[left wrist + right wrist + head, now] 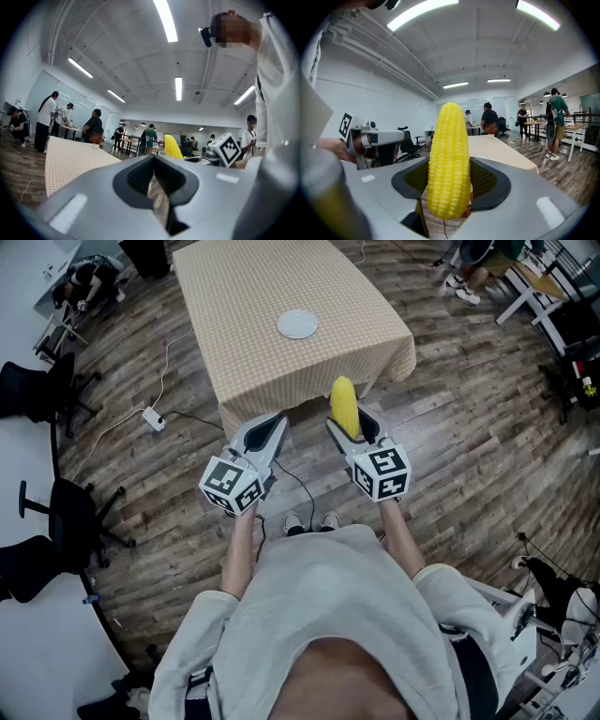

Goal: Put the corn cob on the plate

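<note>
A yellow corn cob [345,407] stands upright between the jaws of my right gripper [354,421], which is shut on it. In the right gripper view the corn cob [449,159] fills the middle and both pads press on its sides. A small white plate [297,324] lies mid-table on the checkered cloth [234,287], well beyond both grippers. My left gripper [278,421] is held beside the right one, short of the table's near edge, shut and empty. From the left gripper view the corn cob [172,147] shows off to the right.
A white power strip [153,418] and its cables lie on the wood floor left of the table. Black office chairs [56,512] stand along the left wall. Several people are at desks farther off in the room.
</note>
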